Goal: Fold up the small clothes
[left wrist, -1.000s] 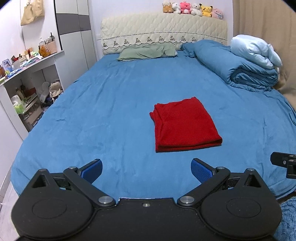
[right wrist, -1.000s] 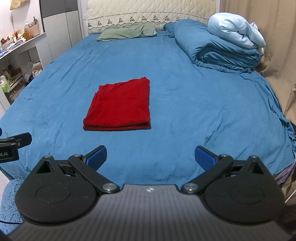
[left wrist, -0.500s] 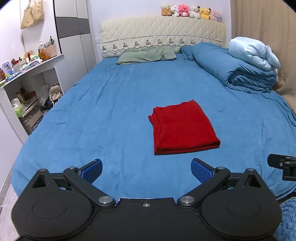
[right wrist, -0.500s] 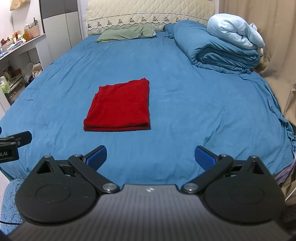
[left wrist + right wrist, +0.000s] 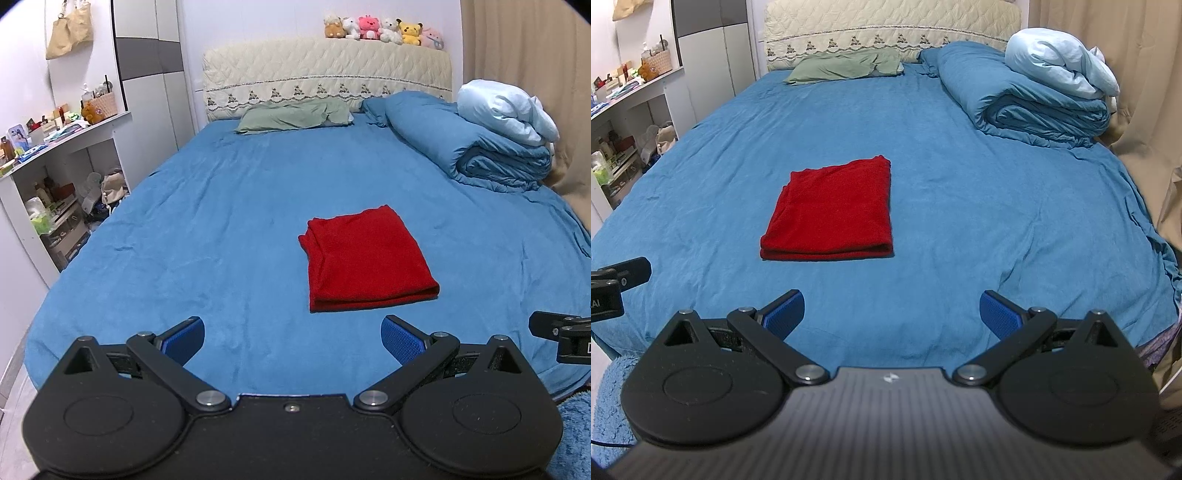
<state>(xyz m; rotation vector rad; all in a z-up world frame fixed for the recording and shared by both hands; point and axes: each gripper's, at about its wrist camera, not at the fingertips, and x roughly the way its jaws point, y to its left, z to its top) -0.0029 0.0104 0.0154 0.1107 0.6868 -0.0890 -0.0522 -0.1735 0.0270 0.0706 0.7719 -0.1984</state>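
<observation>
Here's the red garment (image 5: 365, 260), lying flat on the blue bedsheet (image 5: 221, 229), toward the near half of the bed and a little right of centre from the left wrist view. It's already a neat rectangle, several layers stacked, with a rounded fold along the near edge and looser layered edges showing at the left side.

Both tools hang back at the near edge of the bed. The left gripper (image 5: 291, 338) has its jaws spread wide, nothing between them. Same story for the right gripper (image 5: 892, 312): jaws wide apart, empty, well short of the cloth.

How will it handle? It looks like soft, nubby knit or terry, light and limp, with enough tooth that the blue pads (image 5: 400, 338) should bite rather than slip. No stiffness to speak of, so lifting from one point would let the stack sag open. If another fold is wanted, the near corners look like the sensible hold, one per gripper, pinching all layers together. The fold looks close to finished as it lies.
</observation>
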